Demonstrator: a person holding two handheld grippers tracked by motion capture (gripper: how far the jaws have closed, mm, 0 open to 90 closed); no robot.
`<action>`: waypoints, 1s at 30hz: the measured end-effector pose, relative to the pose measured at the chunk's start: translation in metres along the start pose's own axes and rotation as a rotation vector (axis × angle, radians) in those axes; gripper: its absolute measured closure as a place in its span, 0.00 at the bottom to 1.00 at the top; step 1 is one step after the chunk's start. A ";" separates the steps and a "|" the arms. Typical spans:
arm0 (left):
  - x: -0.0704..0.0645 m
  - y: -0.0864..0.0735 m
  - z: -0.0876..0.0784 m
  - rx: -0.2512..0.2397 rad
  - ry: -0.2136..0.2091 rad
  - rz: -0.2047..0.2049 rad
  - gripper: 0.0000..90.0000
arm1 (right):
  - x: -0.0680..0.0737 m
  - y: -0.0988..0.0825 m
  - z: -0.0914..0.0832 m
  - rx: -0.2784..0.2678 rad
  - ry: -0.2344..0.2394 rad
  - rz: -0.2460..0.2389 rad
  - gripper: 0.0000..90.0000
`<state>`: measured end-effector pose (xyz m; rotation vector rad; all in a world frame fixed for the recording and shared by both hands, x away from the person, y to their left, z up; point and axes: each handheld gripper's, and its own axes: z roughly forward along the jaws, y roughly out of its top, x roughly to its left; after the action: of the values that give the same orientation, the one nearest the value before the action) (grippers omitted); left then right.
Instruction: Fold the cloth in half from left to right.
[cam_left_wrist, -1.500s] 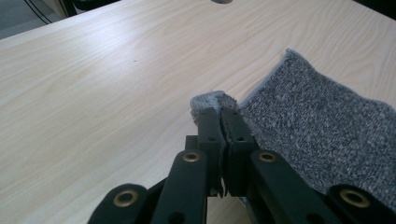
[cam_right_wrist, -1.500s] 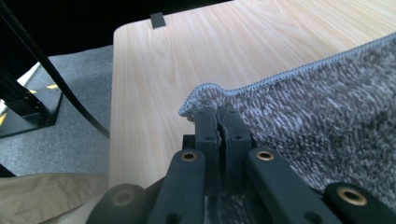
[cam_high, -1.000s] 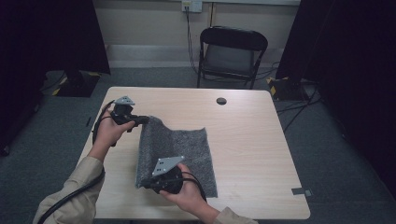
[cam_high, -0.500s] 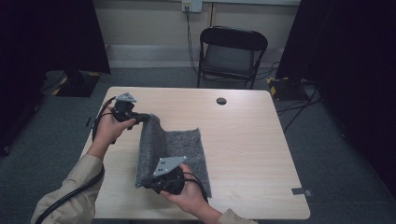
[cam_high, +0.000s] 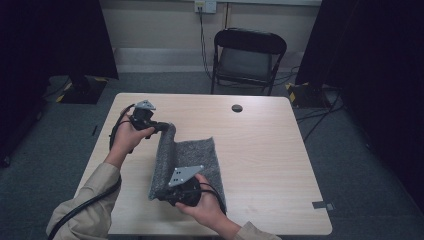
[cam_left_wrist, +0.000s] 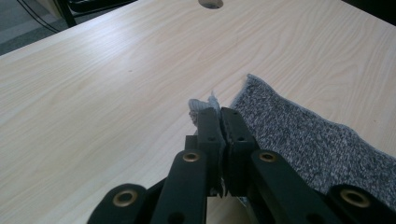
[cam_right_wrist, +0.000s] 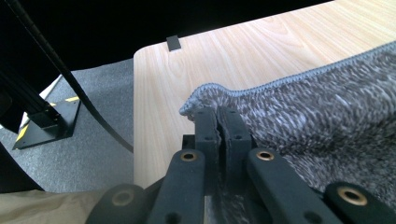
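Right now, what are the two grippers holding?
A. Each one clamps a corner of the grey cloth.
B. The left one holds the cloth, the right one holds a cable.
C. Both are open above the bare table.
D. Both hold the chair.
A: the left gripper has its jaws shut on one corner of the grey cloth, and the right gripper is shut on another corner nearer the person.

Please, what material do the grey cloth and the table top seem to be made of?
The mottled grey cloth looks like a soft knitted or felted fabric: speckled fuzzy surface, stitched hem, limp folds. The pale rectangular table top looks like wood or wood-pattern laminate with a smooth matt finish: fine grain lines show; which of the two, I cannot tell.
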<state>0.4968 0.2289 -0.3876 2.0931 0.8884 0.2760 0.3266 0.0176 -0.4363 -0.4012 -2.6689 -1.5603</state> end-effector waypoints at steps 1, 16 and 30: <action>0.002 -0.002 -0.002 -0.001 0.005 -0.003 0.97 | 0.000 0.001 0.001 0.004 0.001 0.003 0.98; 0.028 -0.019 -0.049 0.039 0.076 0.005 0.97 | 0.011 0.028 0.045 0.009 0.071 -0.040 0.98; -0.011 0.019 0.020 0.111 -0.010 0.069 0.97 | -0.003 -0.003 -0.004 0.006 0.012 0.029 0.97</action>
<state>0.5077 0.2019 -0.3847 2.2291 0.8445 0.2574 0.3281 0.0119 -0.4368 -0.4272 -2.6458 -1.5418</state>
